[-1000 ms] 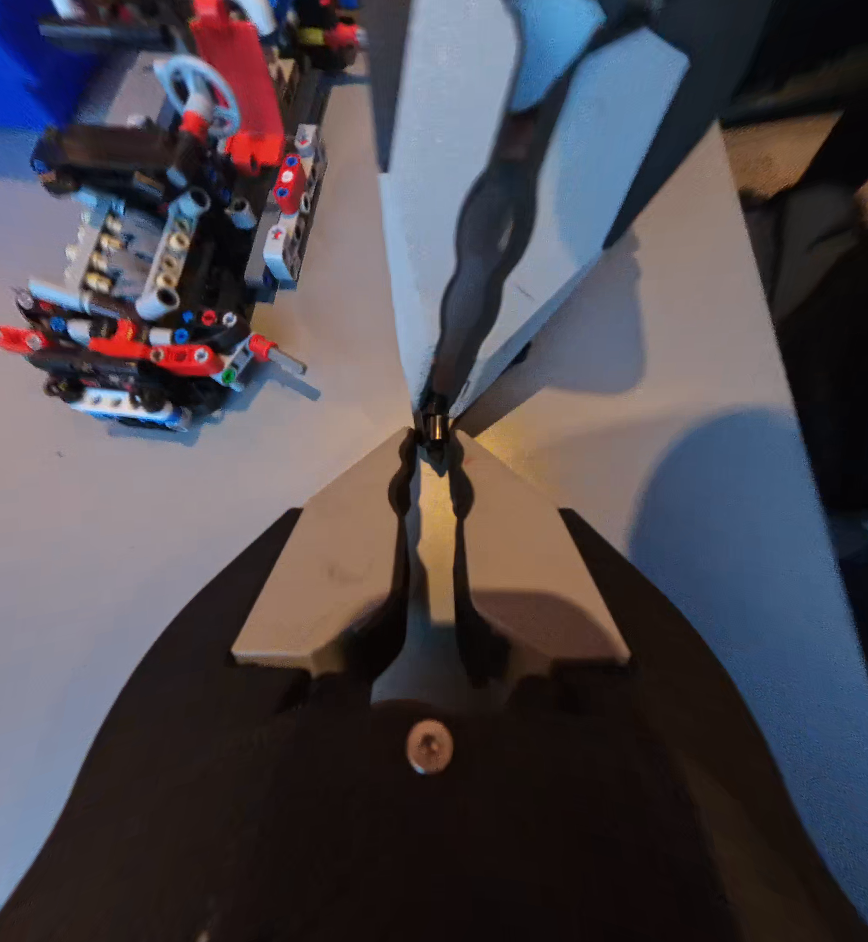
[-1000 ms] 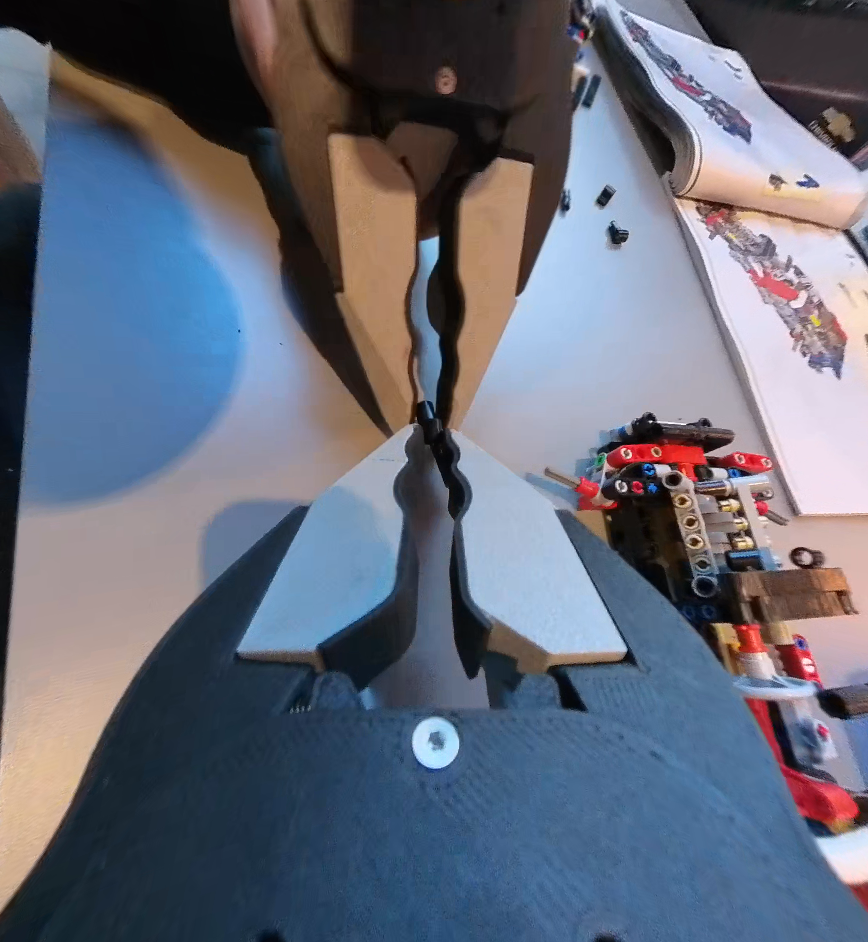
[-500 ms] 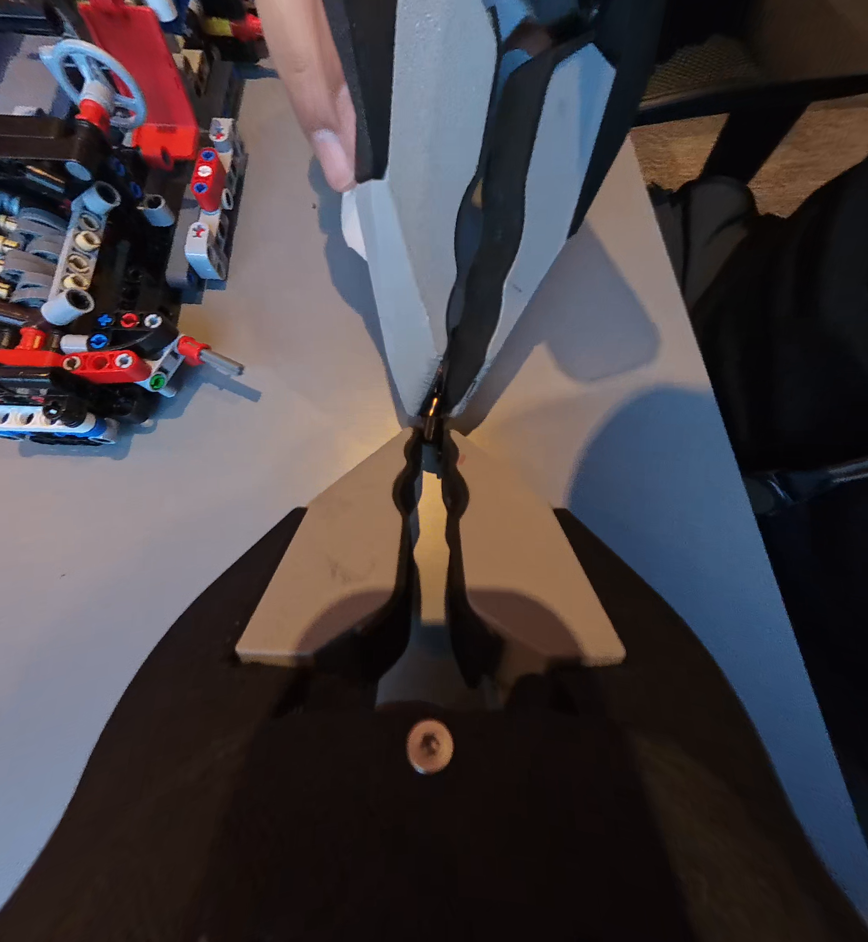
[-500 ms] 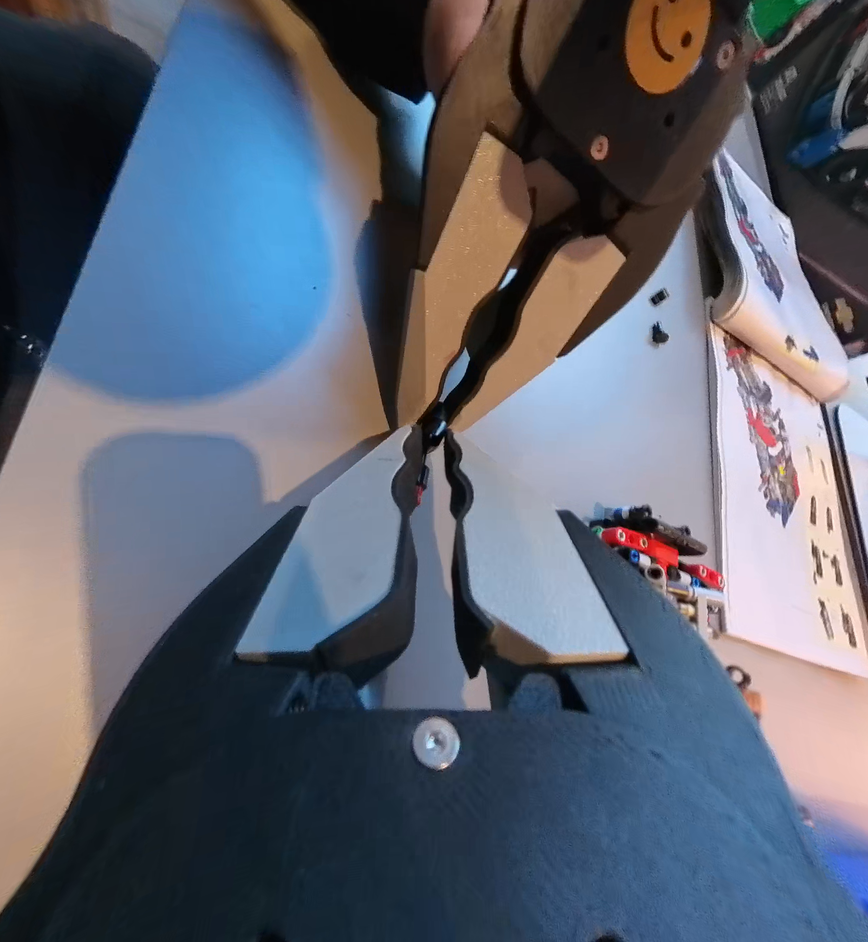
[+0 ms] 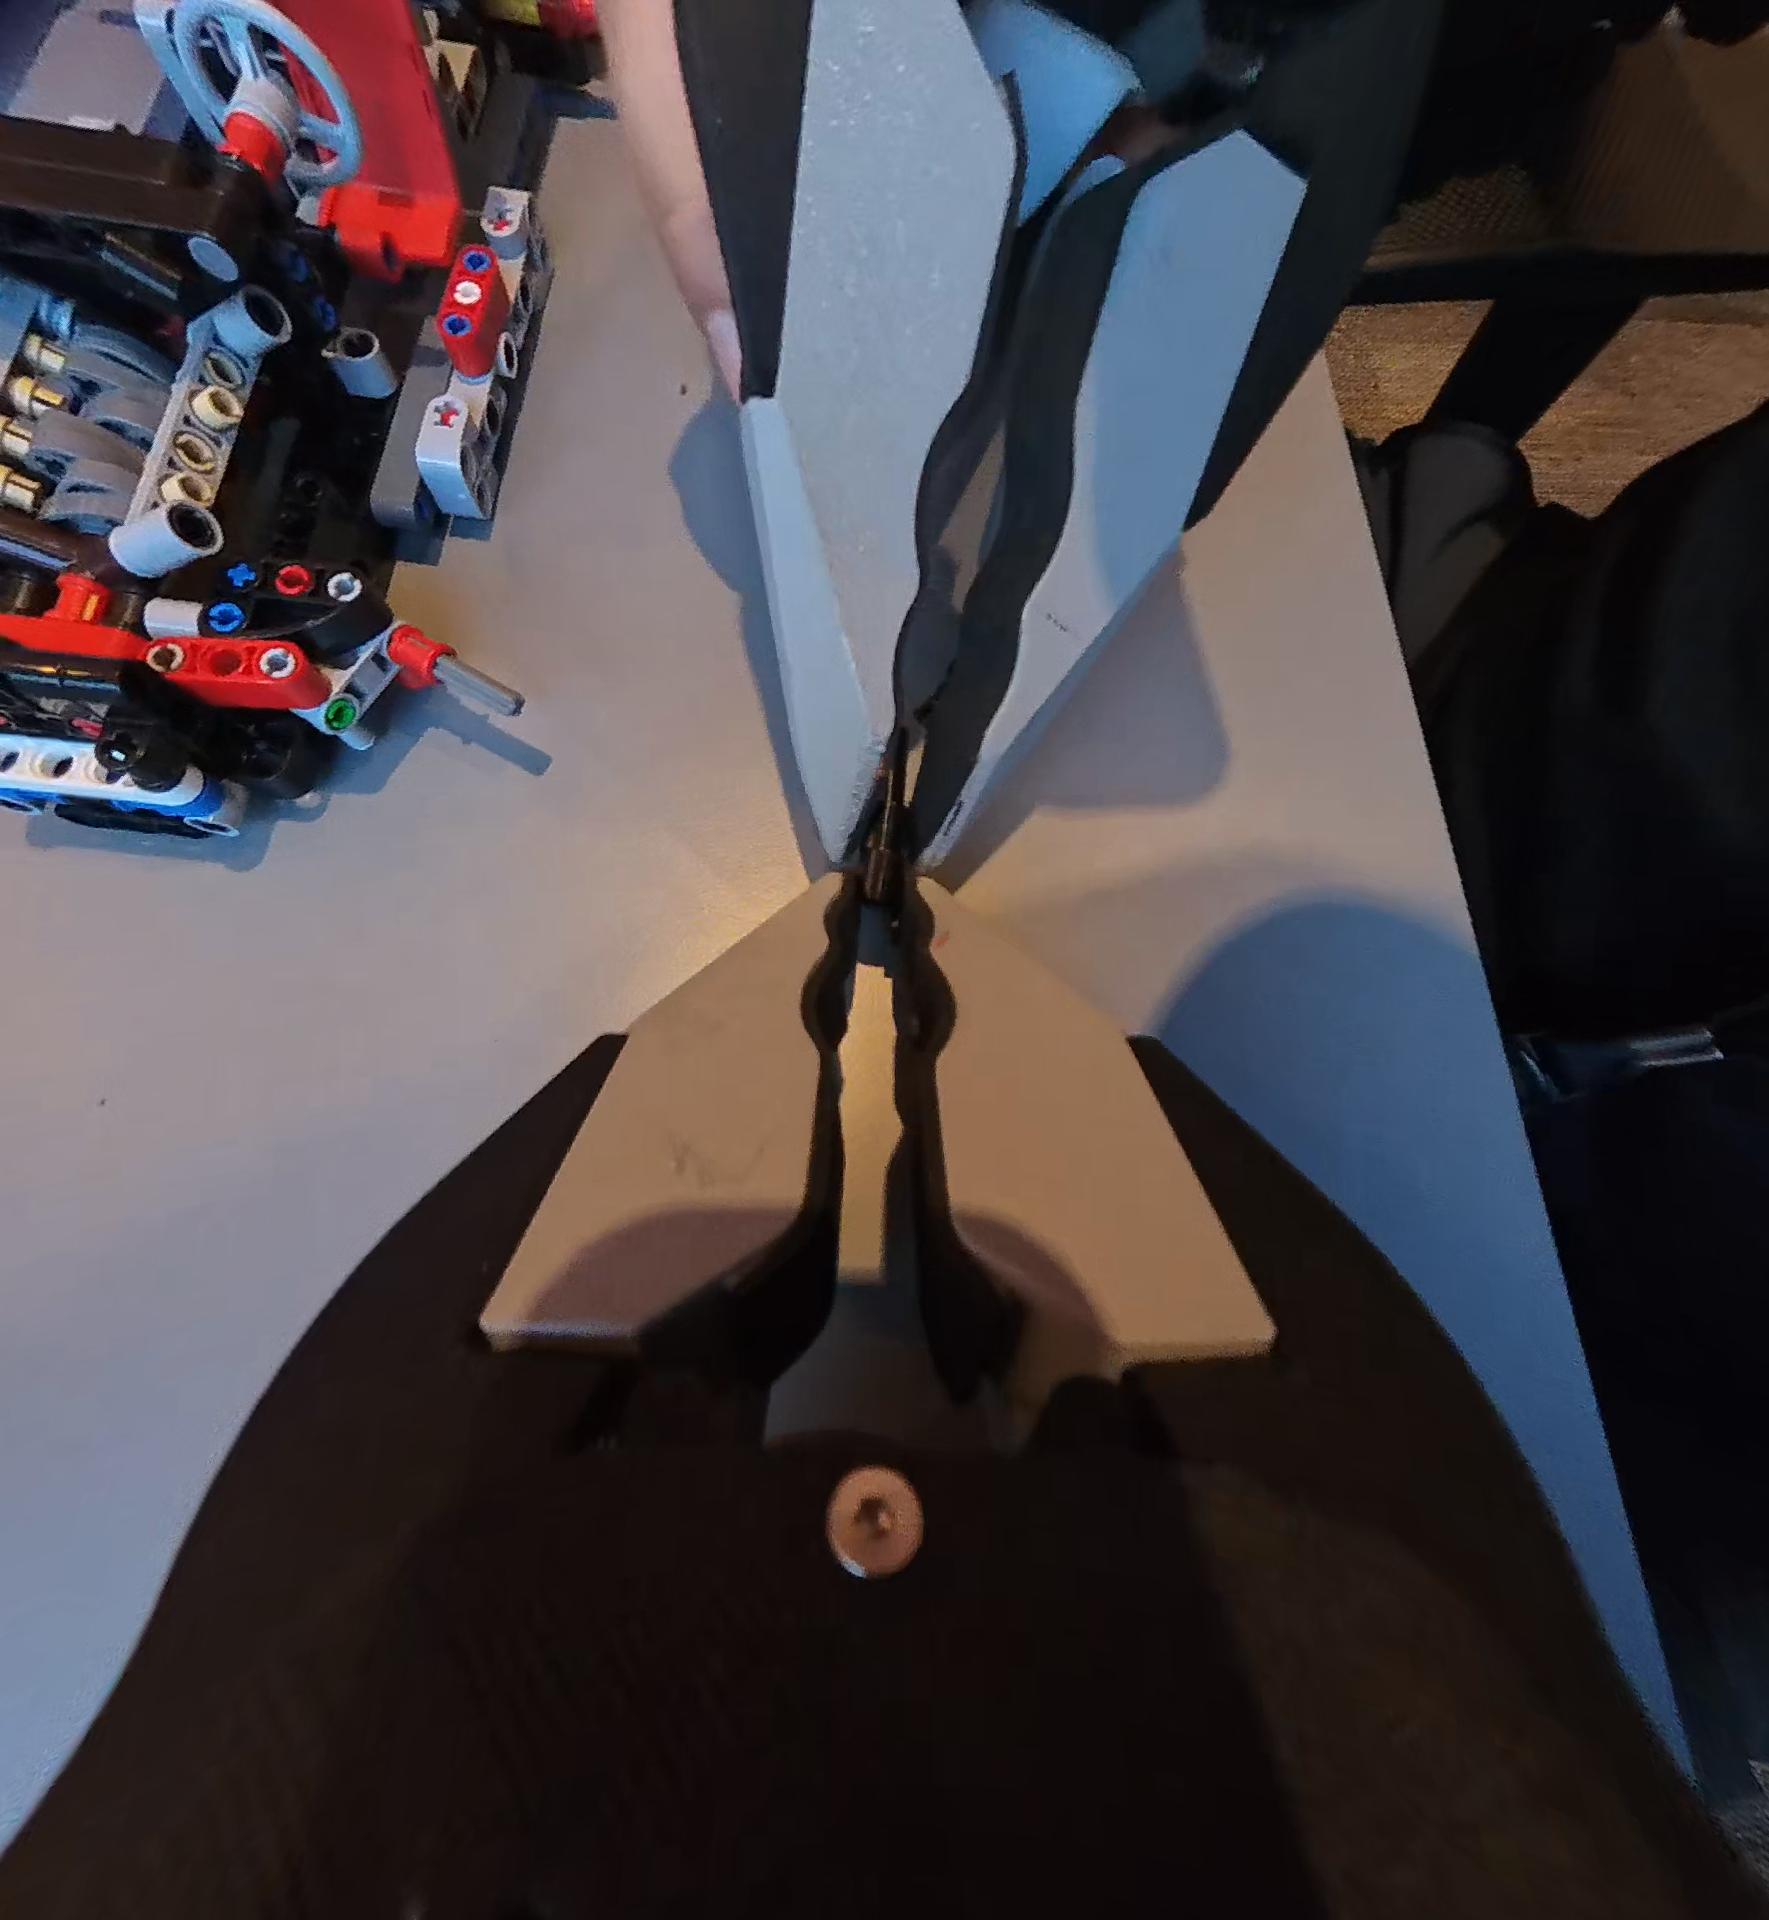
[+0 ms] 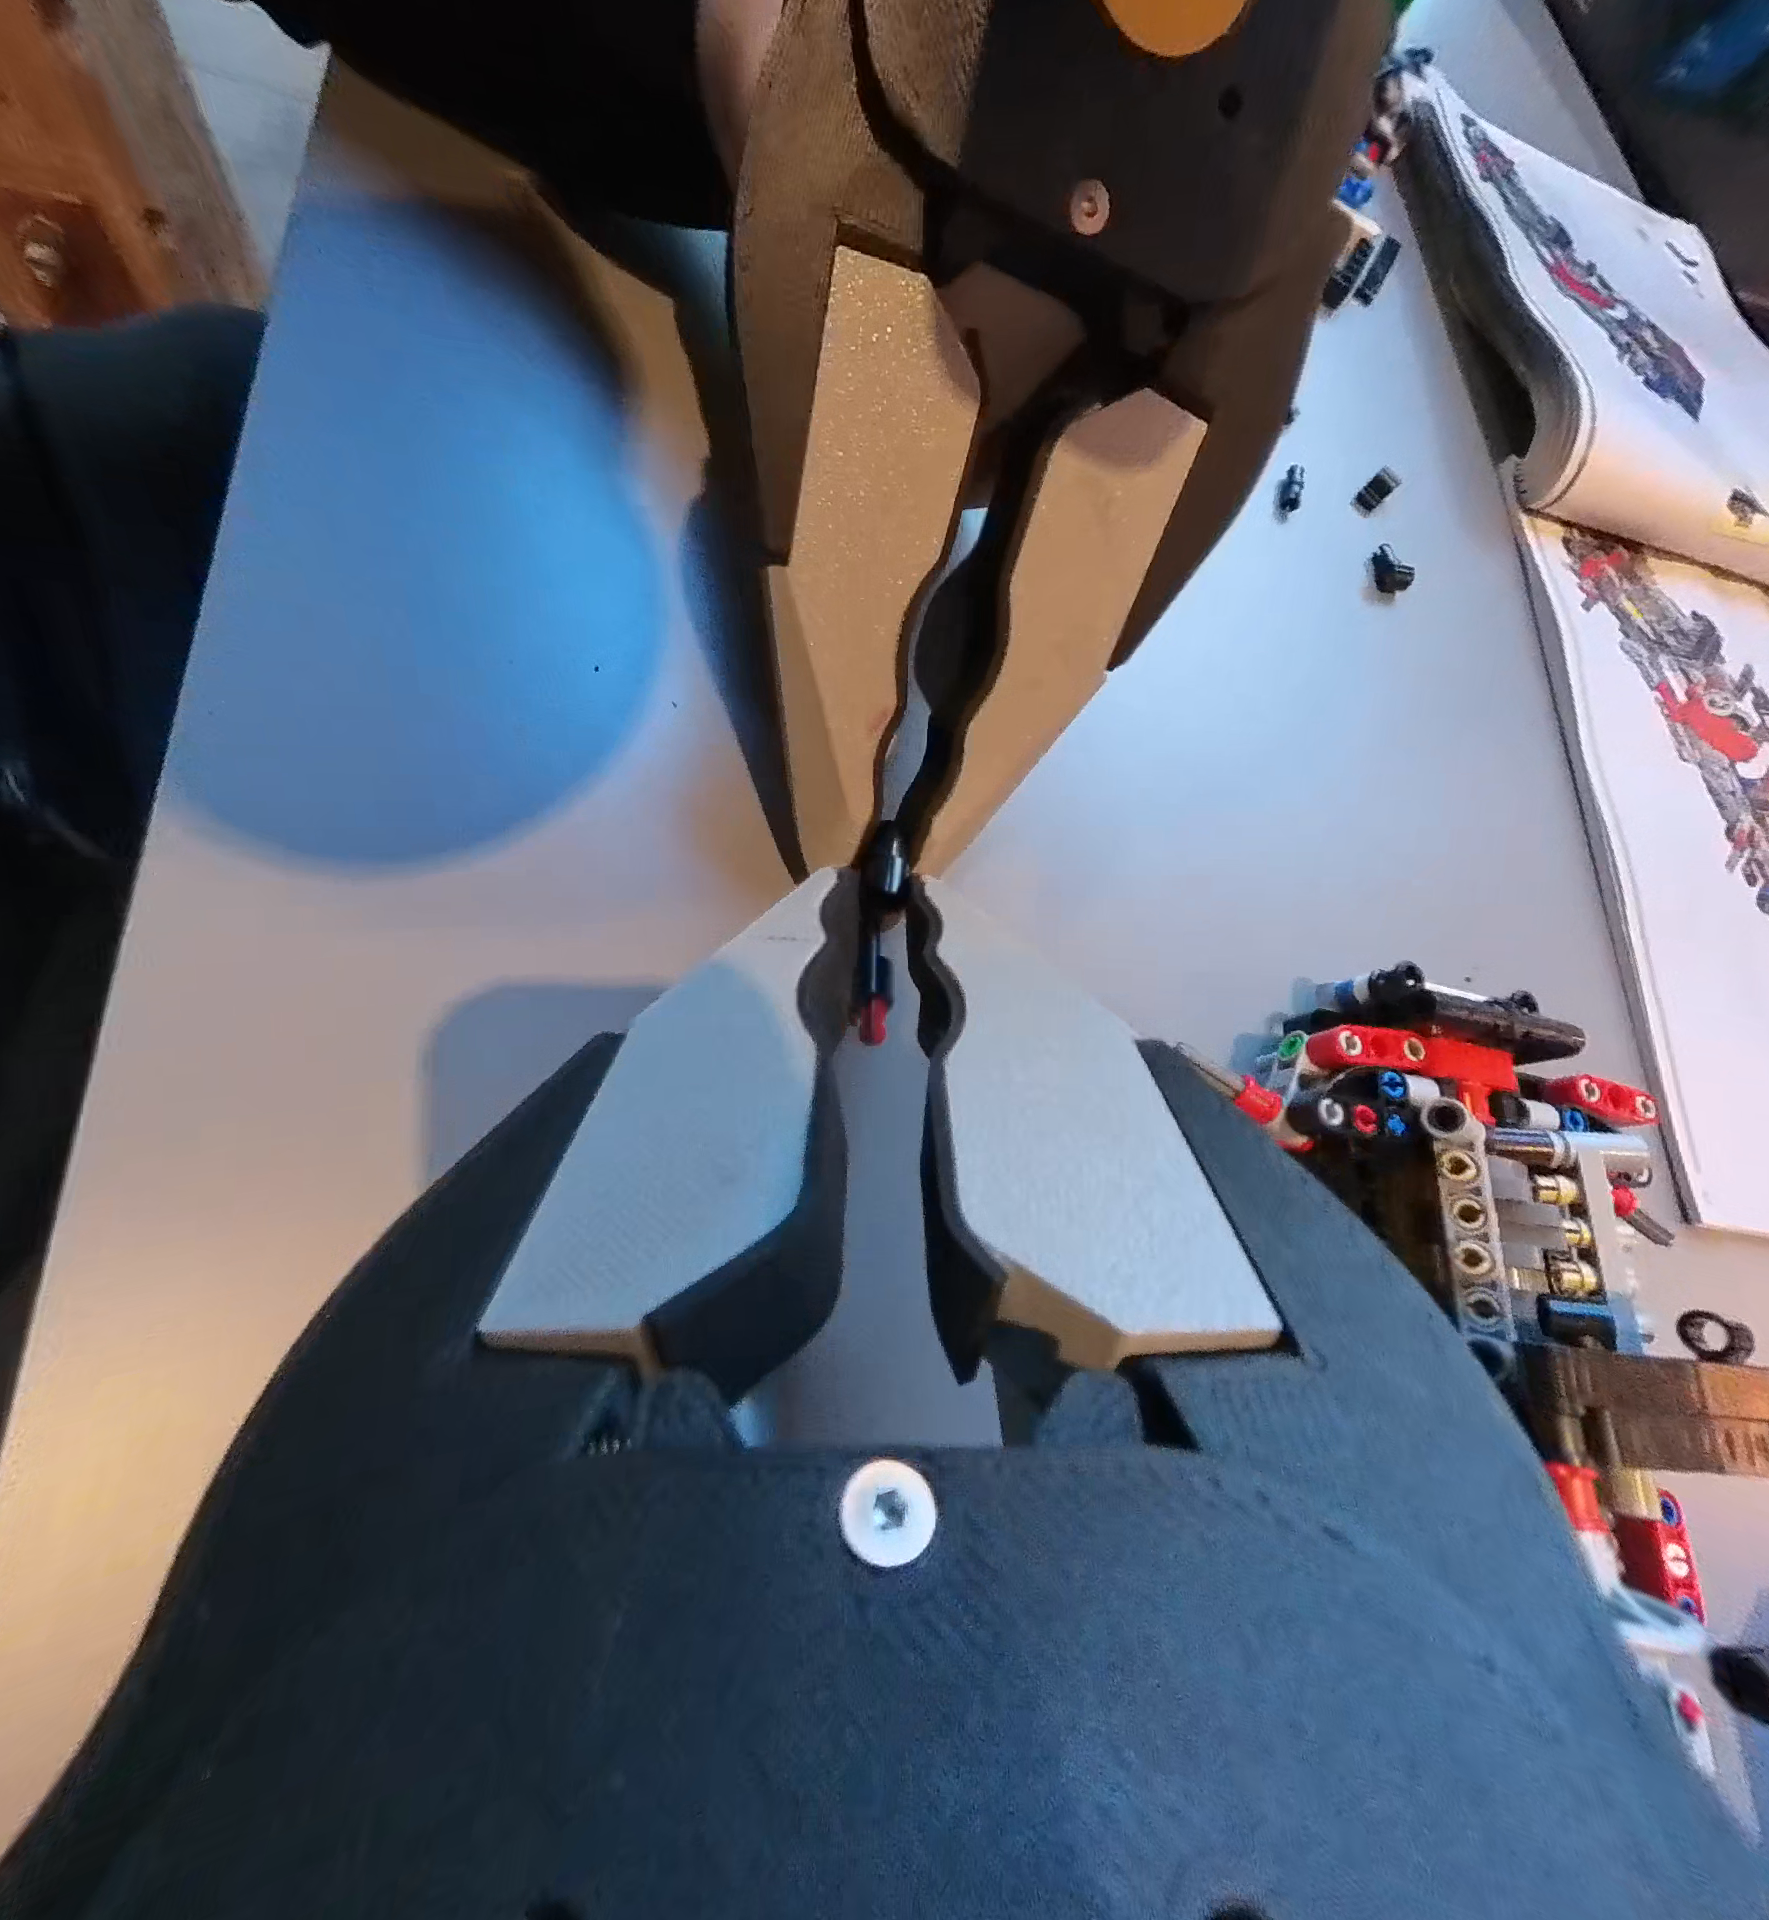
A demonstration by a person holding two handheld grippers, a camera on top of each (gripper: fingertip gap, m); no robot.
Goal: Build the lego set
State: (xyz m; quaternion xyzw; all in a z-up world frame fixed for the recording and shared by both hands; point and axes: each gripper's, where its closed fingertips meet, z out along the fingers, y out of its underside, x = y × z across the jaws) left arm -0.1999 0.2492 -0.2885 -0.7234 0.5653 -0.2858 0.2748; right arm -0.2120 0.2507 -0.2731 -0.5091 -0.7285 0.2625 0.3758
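Your 2 grippers meet tip to tip above the table (image 5: 236, 1039): left gripper (image 5: 875, 914) and right gripper (image 6: 875, 914) each pinch 1 slim black pin (image 6: 878, 935) with a red end, its long axis along both finger lines. Lego model (image 5: 184, 468) sits apart.

Each camera is sitting just behind its own gripper, looking forward along the two fingers and down at the white table (image 5: 236, 1039) from close above. The two views are facing each other tip to tip: the left view is showing the right gripper (image 5: 885, 821) just beyond its fingertips, with the lego model (image 5: 184, 468) off to the left; the right view is showing the left gripper (image 6: 885, 862) opposite and that same model (image 6: 1482, 1174) to the right.
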